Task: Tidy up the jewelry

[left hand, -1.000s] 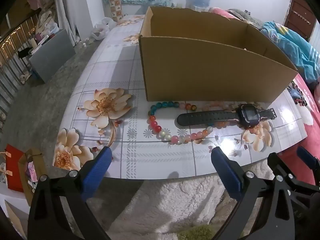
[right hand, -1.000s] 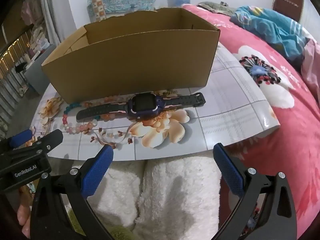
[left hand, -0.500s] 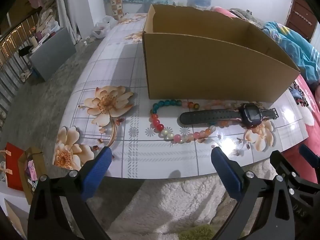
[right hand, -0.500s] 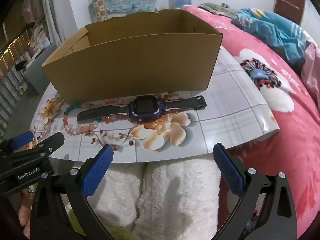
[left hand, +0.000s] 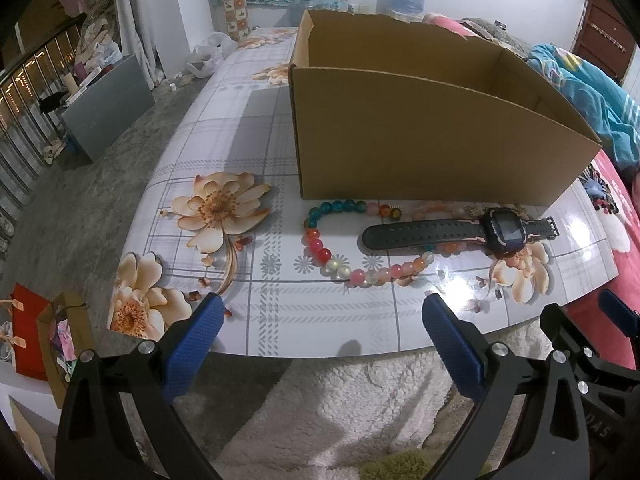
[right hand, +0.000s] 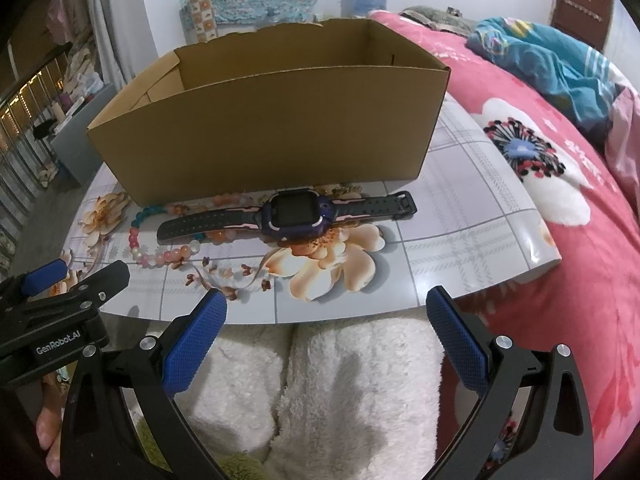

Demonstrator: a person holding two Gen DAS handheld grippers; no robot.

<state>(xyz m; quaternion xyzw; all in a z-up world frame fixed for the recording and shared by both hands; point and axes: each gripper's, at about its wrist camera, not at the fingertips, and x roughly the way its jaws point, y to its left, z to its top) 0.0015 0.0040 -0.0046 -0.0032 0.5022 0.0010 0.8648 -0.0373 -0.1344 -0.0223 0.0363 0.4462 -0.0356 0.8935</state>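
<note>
- Both jaws stand spread and empty: left gripper (left hand: 320,332) and right gripper (right hand: 326,330) hover off the table (left hand: 320,320) edge.
- At 12 o'clock from the left gripper, the bead bracelet (left hand: 340,264) lies limp, light, likely slippery; pinch one strand.
- At 1 o'clock, the watch (left hand: 502,230) lies across it; its flexible strap (left hand: 420,234) suits gripping.
- Beyond, the cardboard box (left hand: 420,152) stands open.

**What the views are hiding**

The watch (left hand: 460,232) is lying across the bracelet (left hand: 352,264), covering the beads beneath its strap. The box (right hand: 280,128) wall is blocking its own floor in both views, so any contents are going unseen. The frame edges are cutting off both gripper bodies. The box is hiding the table (left hand: 256,160) behind it, and the bed (right hand: 560,184) is running out of frame.
</note>
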